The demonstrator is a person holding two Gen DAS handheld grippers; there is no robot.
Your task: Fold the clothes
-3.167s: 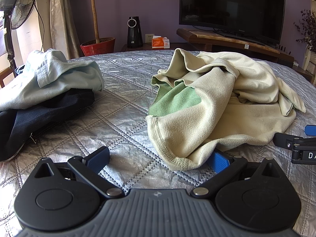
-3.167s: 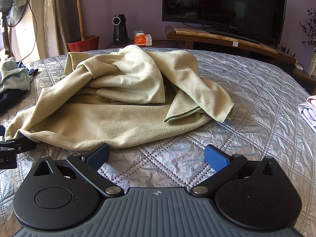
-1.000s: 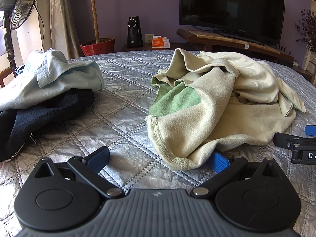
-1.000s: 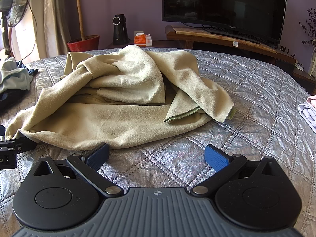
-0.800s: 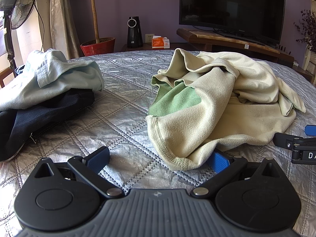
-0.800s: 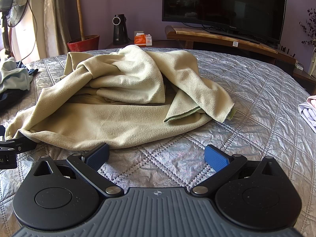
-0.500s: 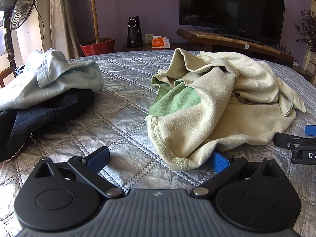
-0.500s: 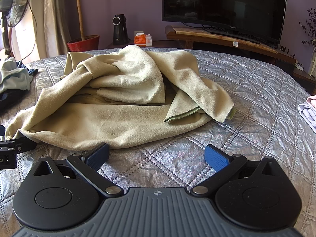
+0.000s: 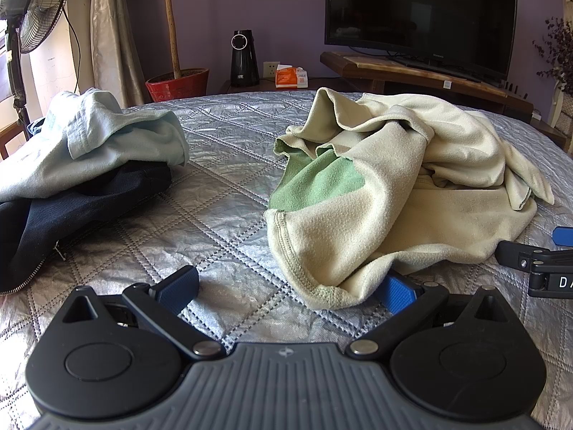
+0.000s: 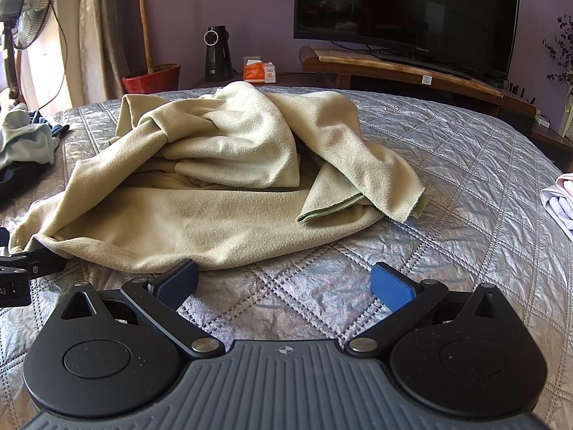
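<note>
— Left gripper (image 9: 286, 286)?
— Resting low on the quilt (image 9: 222, 193), fingers spread wide, holding nothing. Left blue pad (image 9: 179, 288) bare on the quilt; right pad partly under the near hem of the fleece top (image 9: 394, 186).
— Right gripper (image 10: 284, 285)?
— Also low on the quilt, fingers spread wide, gripping nothing. Left pad just touching the near edge of the fleece top; right pad over bare quilt. Visible too at the right edge of the left wrist view, close beside the fleece.
— Fleece top?
— Crumpled in a heap near the middle of the quilt, pale yellow-green outside, brighter green lining showing on the left side. Stitched hem curled at the near left corner of the heap. One flap folded over toward the right, its edge lying on the quilt.
— Other clothes?
— Pale blue shirt (image 9: 107, 136) bunched at the left edge of the quilt, on top of a dark garment (image 9: 64, 211) with a zipper showing. Well apart from the fleece. Light pink-white cloth (image 10: 562, 197) at the right edge of the quilt, only partly in view.
— Beyond the far edge?
— Television (image 9: 419, 18) on a wooden stand (image 9: 412, 68), black speaker (image 9: 243, 57), orange tissue box (image 9: 290, 76), potted plant (image 9: 179, 82), curtain (image 9: 111, 36) and standing fan (image 9: 35, 10) to the left.
</note>
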